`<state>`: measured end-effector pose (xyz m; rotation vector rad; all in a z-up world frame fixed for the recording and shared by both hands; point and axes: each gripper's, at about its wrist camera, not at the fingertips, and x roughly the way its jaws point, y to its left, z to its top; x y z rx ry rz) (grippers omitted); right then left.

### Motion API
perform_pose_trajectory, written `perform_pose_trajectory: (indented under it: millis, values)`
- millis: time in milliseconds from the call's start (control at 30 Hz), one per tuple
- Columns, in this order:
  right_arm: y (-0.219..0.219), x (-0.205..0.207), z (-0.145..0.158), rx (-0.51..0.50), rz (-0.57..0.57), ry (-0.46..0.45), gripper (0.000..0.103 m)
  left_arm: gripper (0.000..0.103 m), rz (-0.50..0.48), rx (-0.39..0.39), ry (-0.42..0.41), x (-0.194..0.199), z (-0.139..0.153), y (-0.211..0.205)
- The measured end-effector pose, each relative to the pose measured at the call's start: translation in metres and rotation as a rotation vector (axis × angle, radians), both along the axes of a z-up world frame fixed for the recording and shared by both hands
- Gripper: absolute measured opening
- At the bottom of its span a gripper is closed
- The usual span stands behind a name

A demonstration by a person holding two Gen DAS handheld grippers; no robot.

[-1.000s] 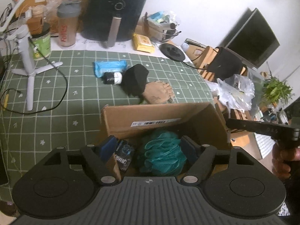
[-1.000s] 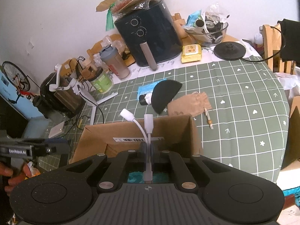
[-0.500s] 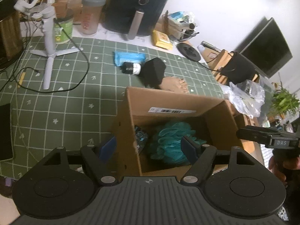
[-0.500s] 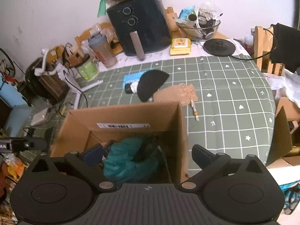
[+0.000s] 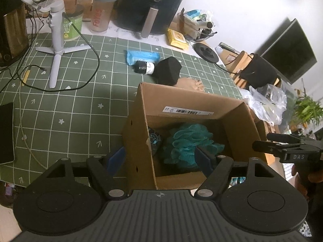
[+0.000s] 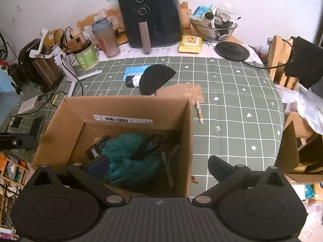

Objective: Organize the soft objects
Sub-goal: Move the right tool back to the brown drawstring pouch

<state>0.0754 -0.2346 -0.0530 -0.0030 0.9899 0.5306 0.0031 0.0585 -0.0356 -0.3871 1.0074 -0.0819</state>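
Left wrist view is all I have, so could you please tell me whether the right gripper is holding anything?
Observer: No, the right gripper is open and empty, with its fingers on either side of the box wall.
Operator: Thank you. Does anything lie in the box besides the loofah?
Observer: Yes, a white cable lies next to the loofah, near the right wall.
Operator: Is anything on top of the loofah?
Observer: A black strap lies across it.
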Motion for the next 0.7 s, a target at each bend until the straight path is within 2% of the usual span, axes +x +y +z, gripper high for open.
perform_pose_trajectory:
  millis: [267, 400, 500, 700]
  values:
    - [0.009, -0.003, -0.001, -0.084, -0.001, -0.07, 0.103, 0.075, 0.005, 0.022, 0.009, 0.0, 0.0, 0.001]
    - [0.008, -0.006, 0.002, -0.071, -0.001, -0.151, 0.103, 0.075, 0.008, 0.034, 0.009, 0.004, 0.001, 0.003]
    - [0.009, -0.006, 0.003, -0.098, 0.007, -0.199, 0.103, 0.075, 0.005, 0.035, 0.0, 0.006, 0.003, 0.004]
    - [0.009, -0.002, 0.003, -0.113, 0.025, -0.22, 0.103, 0.075, -0.008, 0.035, -0.02, 0.011, 0.006, 0.004]
